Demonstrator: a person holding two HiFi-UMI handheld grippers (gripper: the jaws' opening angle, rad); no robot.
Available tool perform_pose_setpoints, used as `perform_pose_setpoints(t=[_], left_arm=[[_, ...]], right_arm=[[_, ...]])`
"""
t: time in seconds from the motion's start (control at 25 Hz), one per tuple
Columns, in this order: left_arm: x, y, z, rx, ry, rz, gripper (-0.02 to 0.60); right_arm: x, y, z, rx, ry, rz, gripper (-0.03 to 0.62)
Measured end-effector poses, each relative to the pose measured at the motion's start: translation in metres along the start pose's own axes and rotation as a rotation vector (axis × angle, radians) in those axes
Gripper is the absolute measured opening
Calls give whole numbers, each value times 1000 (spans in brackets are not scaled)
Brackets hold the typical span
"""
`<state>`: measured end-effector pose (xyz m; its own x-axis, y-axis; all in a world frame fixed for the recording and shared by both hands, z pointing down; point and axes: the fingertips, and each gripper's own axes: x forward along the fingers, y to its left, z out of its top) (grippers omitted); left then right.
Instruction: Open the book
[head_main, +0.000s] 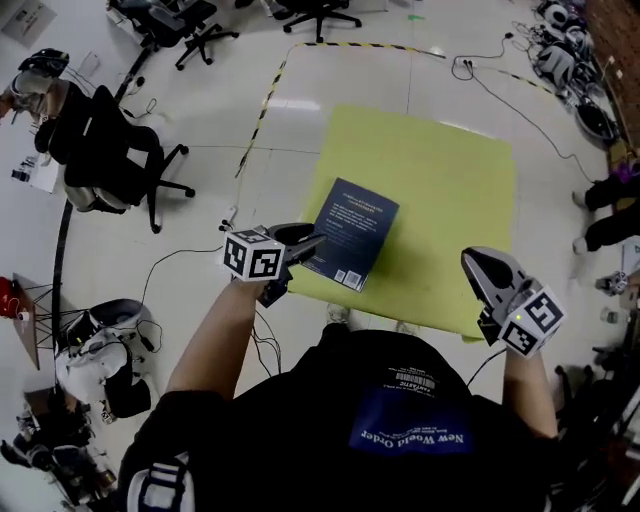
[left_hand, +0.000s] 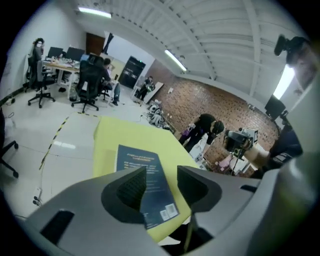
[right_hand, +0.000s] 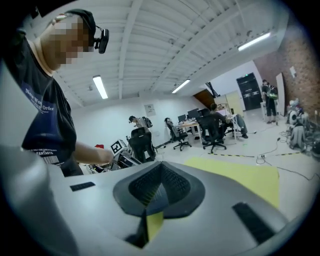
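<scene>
The book lies closed and flat on the yellow table, at its near left corner. Its long axis runs away from the person, with the far end leaning a little to the right. The dark blue cover faces up, and a white barcode patch sits at the near end, by the right-hand corner. Pale lines of print cross the cover, too small to read. I cannot tell which long edge is the spine.

The left gripper hangs at the book's near left corner and hides that corner in the head view. In its own view its jaws stand apart with nothing between them, and the book shows through the gap.

The right gripper is off to the right, well apart from the book, over the table's near right edge. In the right gripper view its jaws are pressed together and hold nothing. The gripper's body blocks the book there, leaving only a strip of the table in sight.
</scene>
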<state>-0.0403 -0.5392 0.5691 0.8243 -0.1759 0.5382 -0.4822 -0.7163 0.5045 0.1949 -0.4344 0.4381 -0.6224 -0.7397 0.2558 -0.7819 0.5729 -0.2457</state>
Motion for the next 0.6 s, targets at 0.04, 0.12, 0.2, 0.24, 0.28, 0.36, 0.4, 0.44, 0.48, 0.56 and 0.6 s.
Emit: perform_pose_setpoints(t=[0.04, 0.12, 0.2, 0.24, 0.28, 0.36, 0.4, 0.44, 0.48, 0.56, 0.6], left_arm=[[7, 18, -2, 4, 49, 6, 194], [23, 50, -10, 1, 140, 28, 232], [40, 73, -26, -24, 225, 52, 236], [48, 80, -37, -43, 267, 64, 249], [54, 86, -48, -64, 305, 76, 253], [64, 94, -65, -105, 356, 99, 261], [69, 98, -70, -117, 371, 111, 261], [73, 101, -74, -121, 385, 124, 262], [76, 104, -77, -118, 401, 135, 261], [81, 107, -84, -107, 427, 140, 261], [84, 107, -87, -103, 435, 136, 259]], right_arm=[[7, 0, -3, 21, 4, -18, -12], [19, 0, -13, 65, 21, -41, -12], [30, -1, -24, 104, 42, -53, -12], [35, -1, -30, 119, 54, -54, -12], [40, -1, -36, 132, 67, -52, -12], [49, 0, -49, 153, 93, -40, -12], [54, 0, -54, 158, 101, -34, -12], [58, 0, -58, 159, 108, -29, -12], [61, 0, -61, 160, 113, -24, -12], [65, -1, -67, 165, 122, -19, -12], [65, -2, -71, 169, 126, -18, -12]])
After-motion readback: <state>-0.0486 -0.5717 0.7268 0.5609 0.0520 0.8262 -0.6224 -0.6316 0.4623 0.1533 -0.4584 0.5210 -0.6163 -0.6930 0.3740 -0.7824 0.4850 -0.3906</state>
